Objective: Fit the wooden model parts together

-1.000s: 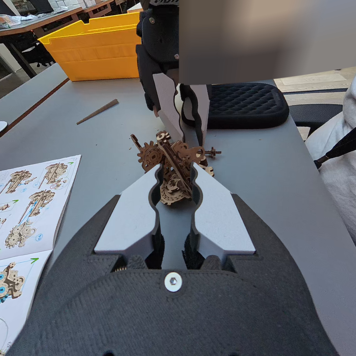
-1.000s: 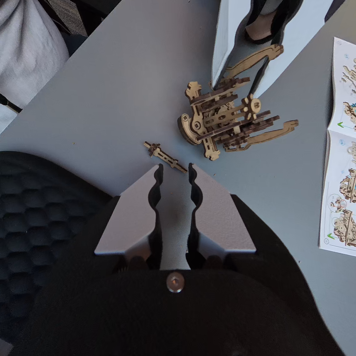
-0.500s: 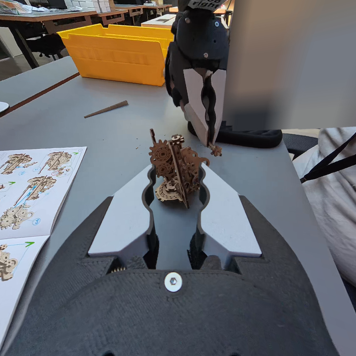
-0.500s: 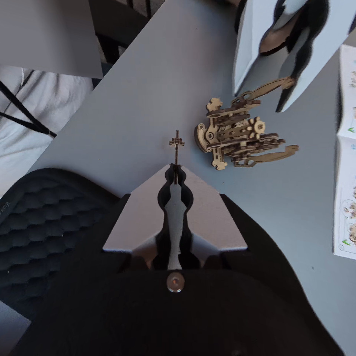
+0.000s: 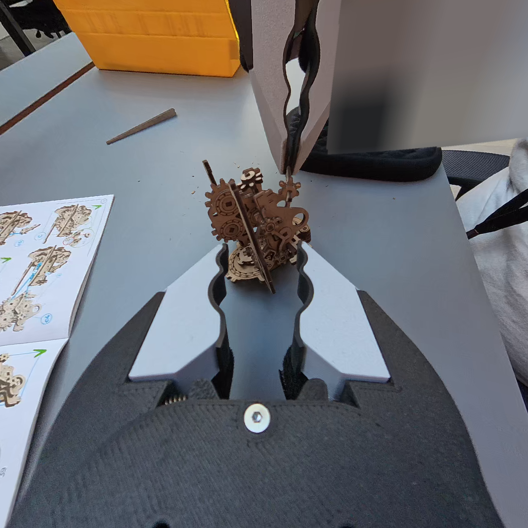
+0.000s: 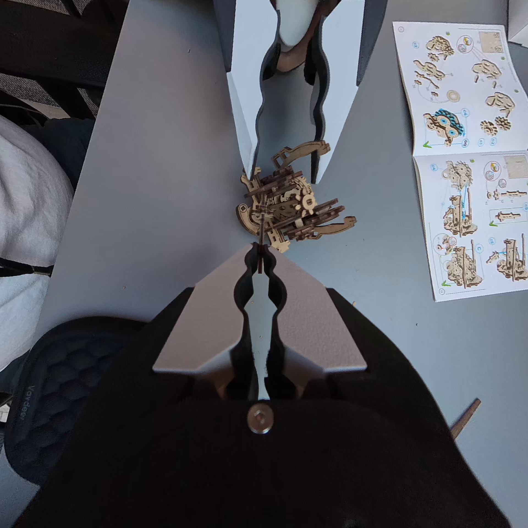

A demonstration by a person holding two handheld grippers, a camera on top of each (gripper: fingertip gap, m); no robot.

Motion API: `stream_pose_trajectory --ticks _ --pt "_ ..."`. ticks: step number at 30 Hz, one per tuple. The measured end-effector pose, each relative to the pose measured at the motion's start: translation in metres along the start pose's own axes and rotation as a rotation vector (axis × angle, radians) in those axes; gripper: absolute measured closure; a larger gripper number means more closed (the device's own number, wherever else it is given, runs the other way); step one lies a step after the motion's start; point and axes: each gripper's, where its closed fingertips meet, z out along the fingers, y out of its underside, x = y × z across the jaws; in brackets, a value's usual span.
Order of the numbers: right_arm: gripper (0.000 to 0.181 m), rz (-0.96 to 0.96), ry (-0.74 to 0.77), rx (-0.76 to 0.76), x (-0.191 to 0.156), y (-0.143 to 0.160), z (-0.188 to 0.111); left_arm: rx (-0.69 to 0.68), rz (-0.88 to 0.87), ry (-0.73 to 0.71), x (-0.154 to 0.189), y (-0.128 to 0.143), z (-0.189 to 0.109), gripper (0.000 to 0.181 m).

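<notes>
The wooden gear model (image 5: 251,225) stands upright on the grey table (image 5: 143,177). My left gripper (image 5: 262,250) straddles the model's lower part, and its fingertips touch both sides. In the right wrist view the left gripper comes in from the top and its fingers flank the model (image 6: 285,205). My right gripper (image 6: 260,251) is shut on a thin wooden axle pin (image 6: 261,228). The pin's far end lies against the model's side plate. In the left wrist view the right gripper (image 5: 288,168) comes down from above with the pin (image 5: 290,190) at the model's top right.
An open instruction booklet (image 5: 43,257) lies left of the model and also shows in the right wrist view (image 6: 471,143). A yellow bin (image 5: 154,34) and a loose wooden stick (image 5: 143,127) lie farther back. A black quilted pad (image 5: 371,163) and a person's light clothing (image 5: 508,257) are at the table's right edge. There is about 6 cm between the tips of the two grippers. From either gripper's tips it is about 25 cm to the loose wooden stick (image 5: 143,127).
My right gripper closed on the pin that lay on the table, lifted it and brought it to the model. My left gripper widened and the model now stands upright.
</notes>
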Motion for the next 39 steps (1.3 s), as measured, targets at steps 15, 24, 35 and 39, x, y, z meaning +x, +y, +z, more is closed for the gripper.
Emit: stream_pose_trajectory --ticks 15,24,35,39 --pt "0.18 0.109 -0.163 0.044 0.002 0.001 -0.01 -0.173 0.51 -0.165 0.016 -0.049 -0.019 0.112" --pt "0.18 0.14 -0.233 0.086 0.0 0.011 -0.018 -0.544 1.074 -0.157 0.017 -0.018 -0.004 0.113" --pt "0.179 0.103 -0.226 0.068 -0.005 0.015 -0.023 -0.653 1.087 -0.174 0.001 -0.001 -0.001 0.118" --pt "0.179 0.101 -0.232 0.06 -0.007 0.014 -0.019 -0.655 1.118 -0.177 0.003 0.0 0.001 0.121"
